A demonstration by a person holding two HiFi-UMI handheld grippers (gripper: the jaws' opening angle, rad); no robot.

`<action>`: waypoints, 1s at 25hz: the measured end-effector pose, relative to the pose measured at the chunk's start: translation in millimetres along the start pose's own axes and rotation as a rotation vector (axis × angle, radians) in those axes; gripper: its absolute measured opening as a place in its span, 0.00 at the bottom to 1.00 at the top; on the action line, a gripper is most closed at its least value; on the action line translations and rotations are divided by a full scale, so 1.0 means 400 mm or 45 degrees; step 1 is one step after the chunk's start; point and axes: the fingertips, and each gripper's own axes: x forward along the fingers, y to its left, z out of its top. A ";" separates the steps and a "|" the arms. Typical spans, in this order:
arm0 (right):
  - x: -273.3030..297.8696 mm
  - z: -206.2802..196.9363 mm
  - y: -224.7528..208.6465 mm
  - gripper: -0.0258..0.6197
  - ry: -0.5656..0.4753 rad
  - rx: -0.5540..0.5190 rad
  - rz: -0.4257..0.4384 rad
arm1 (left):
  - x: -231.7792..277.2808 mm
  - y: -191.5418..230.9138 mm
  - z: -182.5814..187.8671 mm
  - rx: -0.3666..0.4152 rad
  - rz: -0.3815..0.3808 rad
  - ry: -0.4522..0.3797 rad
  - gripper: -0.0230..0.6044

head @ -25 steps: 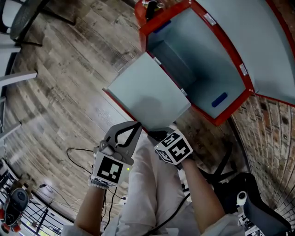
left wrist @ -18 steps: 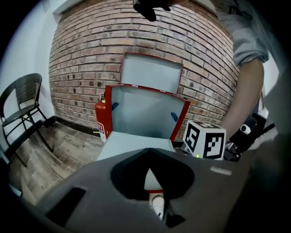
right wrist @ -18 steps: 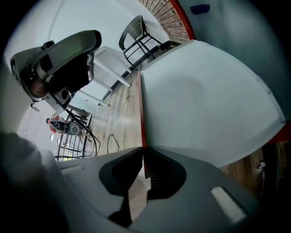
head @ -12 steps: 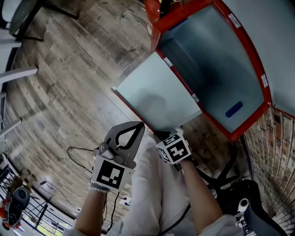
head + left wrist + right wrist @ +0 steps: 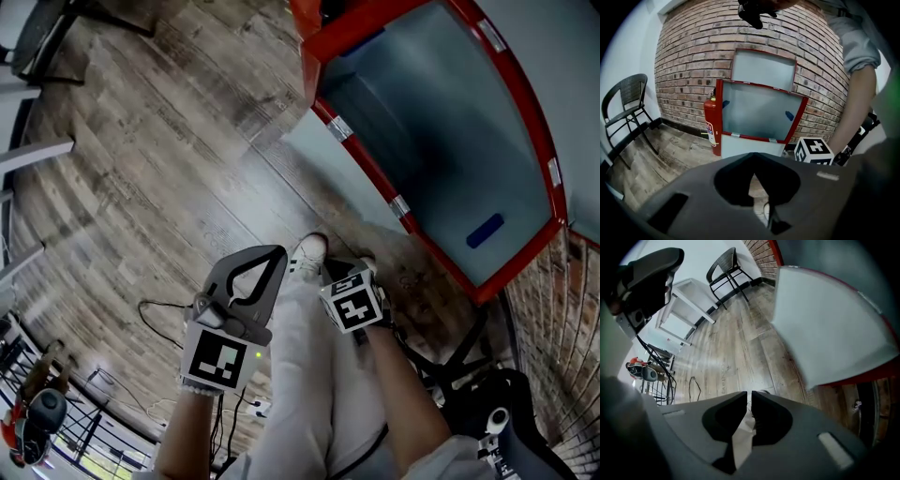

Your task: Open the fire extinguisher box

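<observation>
The red-framed fire extinguisher box stands open against the brick wall, its grey inside bare. Its lower door, a pale panel hinged on the bottom edge, hangs down toward the floor and looks blurred. In the left gripper view the box has an upper door raised and the lower door down. My left gripper is shut and empty, short of the box. My right gripper is shut beside my shoe, clear of the door; only trouser cloth shows behind its jaws.
A red fire extinguisher stands left of the box. A black chair and a white table lie farther left. A cable trails on the wooden floor, with a rack behind me and black gear at right.
The lower door, which stood out toward me by the right gripper's tips, has swung down. Both grippers have sunk lower, the right one more, and it no longer meets the door's edge.
</observation>
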 end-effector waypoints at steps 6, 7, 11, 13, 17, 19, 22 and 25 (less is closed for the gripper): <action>-0.092 0.032 -0.022 0.05 -0.137 0.012 -0.041 | -0.009 -0.014 0.047 -0.005 0.007 -0.015 0.03; -0.117 0.041 -0.024 0.05 -0.164 0.011 -0.049 | -0.016 -0.019 0.063 -0.004 0.005 -0.019 0.03; -0.243 0.098 -0.043 0.05 -0.284 -0.026 -0.125 | -0.043 -0.044 0.152 0.025 -0.016 -0.051 0.03; -0.311 0.136 -0.054 0.05 -0.354 -0.035 -0.153 | -0.052 -0.056 0.202 0.047 -0.023 -0.073 0.03; -0.453 0.180 -0.044 0.05 -0.451 0.017 -0.158 | -0.085 -0.093 0.288 0.057 -0.035 -0.083 0.03; -0.523 0.211 -0.042 0.05 -0.511 0.034 -0.182 | -0.097 -0.099 0.333 0.077 -0.035 -0.096 0.03; -0.628 0.256 -0.030 0.05 -0.612 0.044 -0.217 | -0.116 -0.105 0.411 0.113 -0.037 -0.135 0.03; -0.728 0.274 -0.002 0.05 -0.693 0.057 -0.222 | -0.140 -0.123 0.486 0.114 -0.049 -0.160 0.03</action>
